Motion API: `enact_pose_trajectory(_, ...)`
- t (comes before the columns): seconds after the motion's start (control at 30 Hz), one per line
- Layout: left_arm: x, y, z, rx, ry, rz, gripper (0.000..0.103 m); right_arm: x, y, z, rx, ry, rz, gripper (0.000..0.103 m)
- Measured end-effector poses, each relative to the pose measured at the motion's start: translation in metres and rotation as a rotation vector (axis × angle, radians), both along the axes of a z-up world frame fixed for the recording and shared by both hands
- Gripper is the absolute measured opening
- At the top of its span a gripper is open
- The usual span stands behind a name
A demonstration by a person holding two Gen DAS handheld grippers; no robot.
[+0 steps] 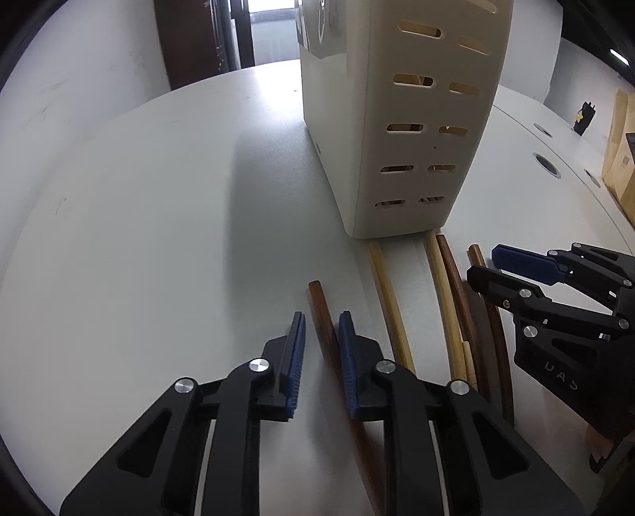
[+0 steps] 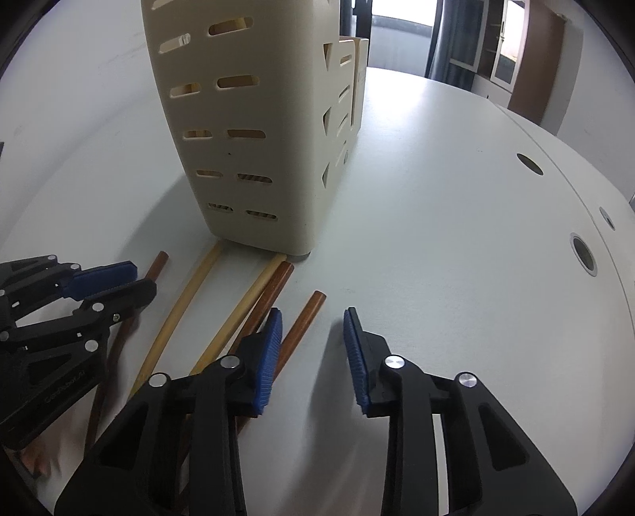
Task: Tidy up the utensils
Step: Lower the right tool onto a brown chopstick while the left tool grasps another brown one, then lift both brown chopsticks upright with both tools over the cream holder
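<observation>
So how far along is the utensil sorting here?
Done: some sticks show through the holder's slots. In hand: nothing gripped; left gripper straddles a brown chopstick, right gripper another brown chopstick, both on the table. Left: those plus the pale chopsticks.

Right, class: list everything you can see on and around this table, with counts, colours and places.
holder: one, cream, slotted, standing mid-table
brown chopsticks: at least three, lying in front of the holder
pale chopsticks: at least two, lying among the brown ones
table: one, white
cable holes: three, along the table's right side
cardboard: tan, far right edge
left tool: black, blue pads, open around one brown chopstick
right tool: same colours, open, another brown chopstick beside one pad
</observation>
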State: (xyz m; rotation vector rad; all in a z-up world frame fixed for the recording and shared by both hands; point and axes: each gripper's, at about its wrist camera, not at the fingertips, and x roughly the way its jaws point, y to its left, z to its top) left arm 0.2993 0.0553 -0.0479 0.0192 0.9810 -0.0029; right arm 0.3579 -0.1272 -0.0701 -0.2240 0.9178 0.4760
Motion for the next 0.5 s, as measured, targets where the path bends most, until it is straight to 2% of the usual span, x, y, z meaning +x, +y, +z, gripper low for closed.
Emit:
enact_pose_trajectory(0.03,0.001,-0.001,0.000,0.005,0.004,-0.001,0.010,0.000,0.000,0.000,0.005,0.005,0.003,0.017)
enact_pose_trajectory(0.17,0.002,-0.001,-0.001,0.011,0.010,-0.004,0.008,-0.001,-0.003,0.002,0.038,0.033,0.003,0.008)
enact_pose_trajectory(0.3,0.002,0.003,-0.001,0.006,0.012,0.005,0.006,0.000,-0.005,0.002,0.066,0.052,0.006,0.008)
enact_pose_trajectory(0.5,-0.009,0.006,0.020,-0.013,-0.061,0.018,0.006,-0.007,-0.008,0.017,0.112,0.019,0.028,0.008)
